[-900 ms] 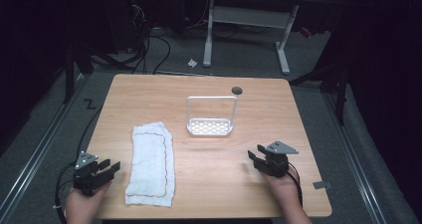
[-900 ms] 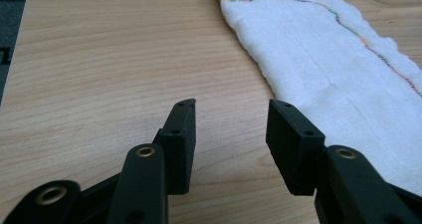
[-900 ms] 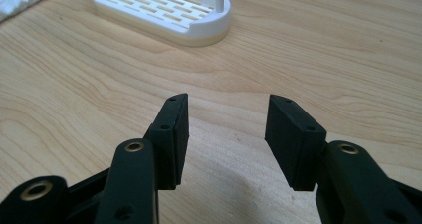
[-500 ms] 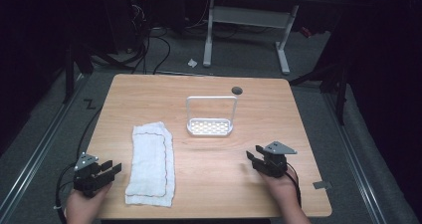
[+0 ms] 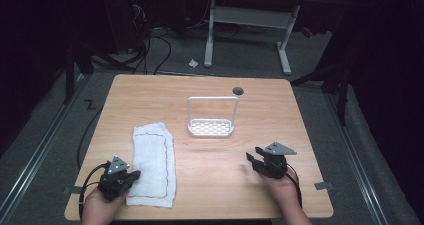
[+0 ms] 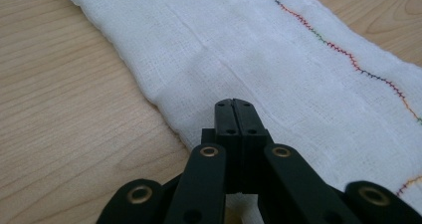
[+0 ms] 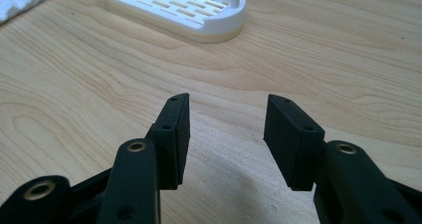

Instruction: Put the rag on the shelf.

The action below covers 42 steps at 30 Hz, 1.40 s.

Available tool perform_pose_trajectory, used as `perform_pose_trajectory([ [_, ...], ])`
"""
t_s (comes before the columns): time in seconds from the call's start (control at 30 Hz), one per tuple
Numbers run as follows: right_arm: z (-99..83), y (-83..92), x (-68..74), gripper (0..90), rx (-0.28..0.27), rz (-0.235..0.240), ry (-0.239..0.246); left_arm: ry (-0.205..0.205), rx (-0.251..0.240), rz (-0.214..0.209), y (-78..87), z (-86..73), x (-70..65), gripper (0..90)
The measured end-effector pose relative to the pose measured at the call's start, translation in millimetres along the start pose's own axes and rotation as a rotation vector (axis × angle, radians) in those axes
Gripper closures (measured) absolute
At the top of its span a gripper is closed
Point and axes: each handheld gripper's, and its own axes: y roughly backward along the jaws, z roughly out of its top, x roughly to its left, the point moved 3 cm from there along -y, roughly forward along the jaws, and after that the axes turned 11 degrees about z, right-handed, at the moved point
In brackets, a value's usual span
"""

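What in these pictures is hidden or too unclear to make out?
- Left gripper view: whether the shut fingers pinch the white cloth; they block their own tips.
- High view: the dark spot on the table is too small to identify.
- Right gripper view: the white rack is cut off by the top edge.
- High view: the surroundings lie in darkness.

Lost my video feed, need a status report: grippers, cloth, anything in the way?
Left gripper shut, empty, over white cloth. Right gripper open above bare table. Cloth flat. White rack beyond, apart from it.
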Motion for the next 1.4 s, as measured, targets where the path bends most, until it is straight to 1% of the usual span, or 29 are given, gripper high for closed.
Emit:
perform_pose_trajectory([
  [0.13,-0.3,-2.2,0.8,53.4,0.011,0.003,0.004,-0.004,-0.003,-0.028,-0.1,-0.5,-5.4,90.0],
  [0.17,-0.2,-2.4,1.3,53.4,0.01,0.003,0.003,-0.013,-0.005,-0.038,-0.4,0.1,-9.6,90.0],
  [0.2,-0.2,-2.4,1.3,53.4,0.01,0.003,0.003,-0.013,-0.005,-0.038,-0.4,0.1,-9.6,90.0],
  [0.23,0.0,-2.3,1.9,53.4,0.009,0.002,0.003,-0.023,-0.002,-0.05,-1.0,1.6,-15.2,90.0],
  [0.27,0.0,-2.3,1.9,53.4,0.009,0.002,0.003,-0.023,-0.002,-0.05,-1.0,1.6,-15.2,90.0],
  [0.3,0.3,-2.1,2.5,53.5,0.006,0.003,0.003,-0.034,-0.002,-0.076,-2.5,3.6,-22.8,90.0],
  [0.33,0.4,-2.2,3.0,53.5,0.005,0.004,0.004,-0.034,-0.002,-0.076,-2.5,3.6,-22.8,90.0],
  [0.47,1.2,-2.8,5.2,53.7,0.005,0.01,0.014,-0.087,-0.001,-0.109,-4.9,8.5,-43.7,90.0],
  [0.5,2.3,-3.7,8.8,53.8,-0.003,0.021,0.01,-0.099,-0.002,-0.116,-5.1,9.2,-47.9,90.0],
  [0.53,3.1,-4.4,11.0,54.1,-0.005,0.031,0.019,-0.108,-0.002,-0.135,-4.9,9.4,-55.3,90.0],
  [0.57,4.0,-5.4,14.4,55.2,-0.01,0.042,0.017,-0.106,-0.005,-0.145,-4.7,9.0,-58.9,90.0],
  [0.6,4.0,-5.4,14.4,55.2,-0.01,0.042,0.017,-0.106,-0.005,-0.145,-4.7,9.0,-58.9,90.0],
  [0.63,6.7,-8.5,23.7,58.9,-0.016,0.087,0.019,-0.113,-0.004,-0.153,-4.3,8.6,-61.8,90.0],
  [0.67,6.7,-8.5,23.7,58.9,-0.016,0.087,0.019,-0.119,-0.008,-0.156,-4.0,8.5,-64.7,90.0],
  [0.7,8.4,-10.3,29.3,62.2,-0.018,0.109,0.023,-0.121,-0.009,-0.163,-3.8,8.1,-67.2,90.0],
  [0.73,13.2,-15.9,42.5,68.6,-0.029,0.171,0.032,-0.119,-0.007,-0.191,-4.0,8.3,-72.8,90.0],
  [0.77,15.5,-20.0,50.7,71.5,-0.025,0.189,0.043,-0.125,-0.012,-0.194,-4.4,8.8,-75.8,90.0],
  [0.87,22.9,-36.1,74.9,81.0,0.018,0.256,0.081,-0.14,-0.016,-0.207,-5.1,9.7,-81.6,90.0],
  [0.9,25.0,-41.8,82.1,84.7,0.034,0.27,0.101,-0.142,-0.017,-0.209,-5.2,9.7,-82.9,90.0],
  [0.93,25.0,-41.8,82.1,84.7,0.034,0.27,0.101,-0.142,-0.017,-0.209,-5.2,9.7,-82.9,90.0],
  [1.0,28.2,-54.0,95.0,90.0,0.071,0.301,0.127,-0.143,-0.021,-0.213,-5.4,9.4,-82.9,90.0],
  [1.03,29.9,-60.6,101.5,90.0,0.092,0.313,0.138,-0.143,-0.022,-0.216,-5.5,9.3,-82.4,90.0],
  [1.07,33.9,-75.5,113.8,90.0,0.128,0.336,0.173,-0.142,-0.022,-0.219,-5.6,9.2,-82.1,90.0],
  [1.1,33.9,-75.5,113.8,90.0,0.128,0.336,0.173,-0.142,-0.022,-0.219,-5.6,9.2,-82.1,90.0],
  [1.13,37.3,-89.3,125.7,90.0,0.152,0.356,0.202,-0.144,-0.024,-0.217,-5.6,9.2,-82.3,90.0],
  [1.17,37.3,-89.3,125.7,90.0,0.152,0.356,0.202,-0.146,-0.024,-0.215,-5.5,9.1,-82.5,90.0],
  [1.23,38.9,-101.7,139.7,90.0,0.189,0.371,0.234,-0.143,-0.026,-0.216,-5.5,8.8,-82.3,90.0],
  [1.3,35.8,-104.7,142.4,90.0,0.211,0.357,0.253,-0.143,-0.029,-0.216,-5.4,8.4,-82.2,90.0],
  [1.4,31.3,-99.3,141.0,90.0,0.205,0.361,0.246,-0.132,-0.029,-0.216,-5.7,8.4,-82.8,90.0],
])
